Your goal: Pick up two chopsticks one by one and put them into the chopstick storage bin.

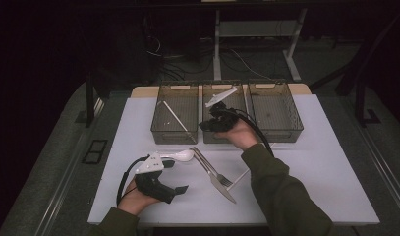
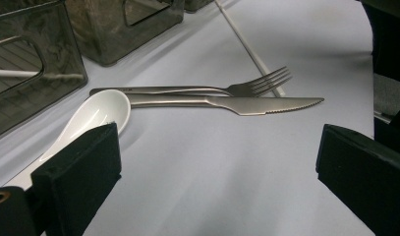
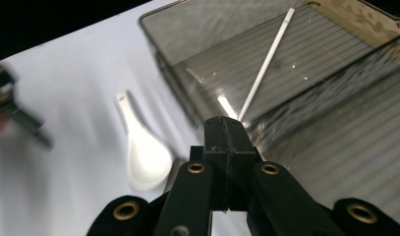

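On the white surface (image 1: pixel 315 162) three smoky translucent plastic bins stand side by side along the far edge: a left bin (image 1: pixel 175 113), a middle bin (image 1: pixel 222 101) and a right bin (image 1: pixel 276 110). A thin white stick (image 1: pixel 174 116) lies slanted inside the left bin.

The right gripper (image 1: pixel 211 124) is held over the near wall of the middle bin. In the right gripper view its two black fingers (image 3: pixel 229 135) are pressed flat together with nothing between them, above the wall between the left and middle bins, with the white stick (image 3: pixel 266 64) lying on the ribbed floor beyond.

The left gripper (image 1: pixel 180 189) rests at the near left of the surface. In the left gripper view its fingers (image 2: pixel 84 172) stand wide apart and hold nothing.

A white ceramic soup spoon (image 1: pixel 180 156) lies on the surface just near of the left bin, its bowl toward the right, just beside the left gripper's left finger in the left gripper view (image 2: pixel 89 115). Right of it a steel fork (image 1: pixel 210 167) and a steel table knife (image 1: pixel 222 187) lie close together in the middle of the surface, handles toward the spoon's bowl. A second thin white stick (image 1: pixel 239 176) lies just right of them.
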The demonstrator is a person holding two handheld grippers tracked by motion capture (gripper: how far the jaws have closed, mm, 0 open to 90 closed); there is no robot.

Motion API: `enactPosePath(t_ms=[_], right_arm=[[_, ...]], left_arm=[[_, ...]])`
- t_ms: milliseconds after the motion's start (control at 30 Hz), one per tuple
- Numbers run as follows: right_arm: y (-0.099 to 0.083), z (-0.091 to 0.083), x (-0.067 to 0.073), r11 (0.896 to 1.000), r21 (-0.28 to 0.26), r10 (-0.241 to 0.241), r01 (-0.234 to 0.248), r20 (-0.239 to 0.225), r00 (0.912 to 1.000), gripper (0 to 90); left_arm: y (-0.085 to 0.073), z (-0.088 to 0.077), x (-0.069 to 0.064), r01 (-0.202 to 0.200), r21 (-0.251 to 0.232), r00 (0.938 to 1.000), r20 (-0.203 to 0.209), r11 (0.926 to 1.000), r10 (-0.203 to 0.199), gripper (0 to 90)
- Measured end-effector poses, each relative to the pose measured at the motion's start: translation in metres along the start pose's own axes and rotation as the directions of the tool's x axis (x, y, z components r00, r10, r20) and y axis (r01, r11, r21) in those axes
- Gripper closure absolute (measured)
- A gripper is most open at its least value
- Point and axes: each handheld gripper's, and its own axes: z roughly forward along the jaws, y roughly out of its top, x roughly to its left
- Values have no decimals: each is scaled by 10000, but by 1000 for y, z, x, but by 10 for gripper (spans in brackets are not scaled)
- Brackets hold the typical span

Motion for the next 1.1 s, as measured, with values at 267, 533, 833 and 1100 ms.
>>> enactPosePath(t_ms=[267, 533, 833, 1100], right_arm=[[-51, -39, -4, 9982, 446, -419, 410, 186, 9990, 818], [-105, -61, -28, 9922, 1234, -346, 179, 1342, 9903, 893], [-147, -76, -70, 9862, 1509, 215, -676, 2881, 9573, 895], [-160, -70, -79, 9801, 1739, 369, -961, 3160, 9481, 896]], left_arm=[[-1, 2, -1, 18, 113, 10000, -6, 9999, -18, 24], [-1, 2, 0, 32, 204, 10000, -64, 9998, -31, 24], [-2, 3, 0, 36, 198, 10000, -49, 9998, -35, 24], [-2, 3, -1, 63, 214, 10000, -22, 9998, -62, 25]])
